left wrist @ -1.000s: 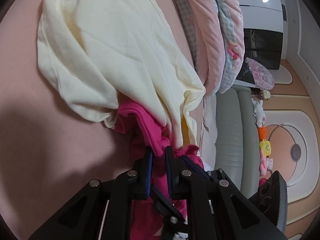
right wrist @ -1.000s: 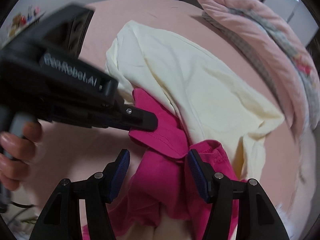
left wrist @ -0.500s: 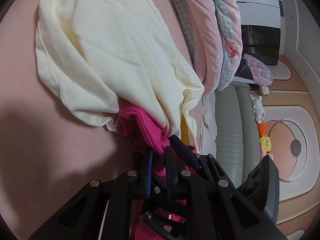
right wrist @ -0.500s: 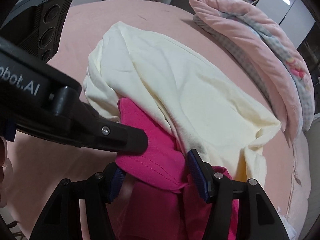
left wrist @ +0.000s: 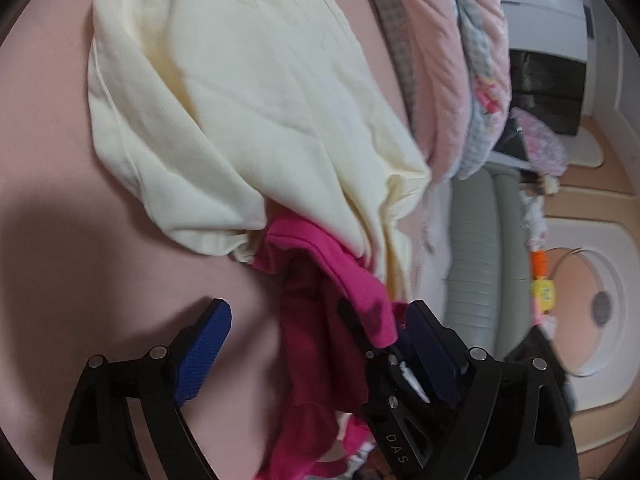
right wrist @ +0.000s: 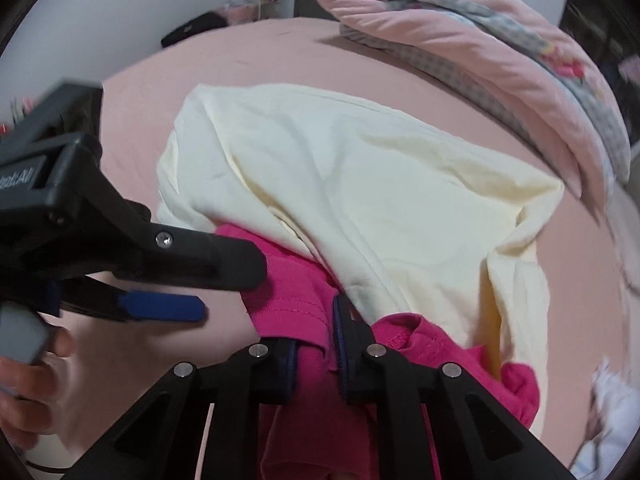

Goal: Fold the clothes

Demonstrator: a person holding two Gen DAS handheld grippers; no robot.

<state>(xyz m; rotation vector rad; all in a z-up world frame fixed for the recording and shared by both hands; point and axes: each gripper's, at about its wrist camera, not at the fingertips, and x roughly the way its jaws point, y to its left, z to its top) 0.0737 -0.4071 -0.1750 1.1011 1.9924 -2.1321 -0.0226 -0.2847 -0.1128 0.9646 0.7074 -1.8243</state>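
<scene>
A crumpled pink garment (left wrist: 304,248) lies on the bed, half under a cream garment (left wrist: 248,100). My left gripper (left wrist: 316,312) is opening, its blue pads wide apart on either side of the pink cloth and not pressing it. My right gripper (right wrist: 316,352) is closing and its pads pinch a fold of the pink garment (right wrist: 288,292). In the right wrist view the left gripper (right wrist: 232,290) reaches in from the left, just above that fold, and the cream garment (right wrist: 380,184) spreads behind. The right gripper's fingers (left wrist: 360,340) also show in the left wrist view.
The pink bed sheet (left wrist: 80,240) runs under everything. A folded pink quilt (right wrist: 460,40) lies along the bed's far side. A grey-green padded bench (left wrist: 472,260) and small toys sit beyond the bed edge. A person's hand (right wrist: 36,380) holds the left gripper.
The left gripper, shut on the pink garment before, has let go and spread wide. The right gripper, open around the pink cloth, has closed on a fold of it.
</scene>
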